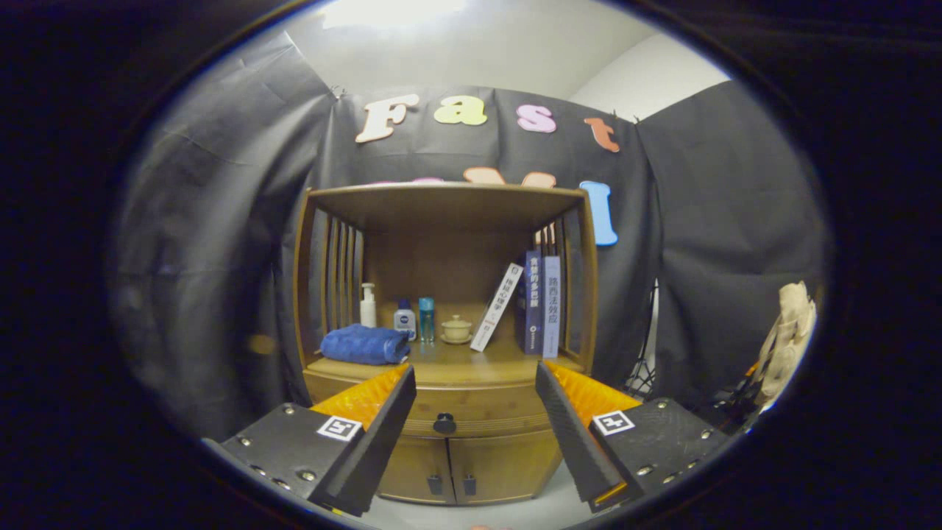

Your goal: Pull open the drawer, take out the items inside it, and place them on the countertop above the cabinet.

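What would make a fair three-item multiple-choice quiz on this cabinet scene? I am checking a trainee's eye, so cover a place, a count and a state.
1. Where does the folded blue towel lie?
A. on the wooden cabinet's countertop, beside the white pump bottle
B. inside the drawer
C. on the floor

2. How many books stand or lean on the countertop?
A. one
B. three
C. six

3. What state is the wooden drawer with the dark round knob in?
A. pulled fully out
B. closed
C. removed

Answers: 1 A, the towel rests just ahead of the bottle. 2 B, one white book leans on two upright blue ones. 3 B, the drawer front sits flush, with the gripper open and short of the knob.
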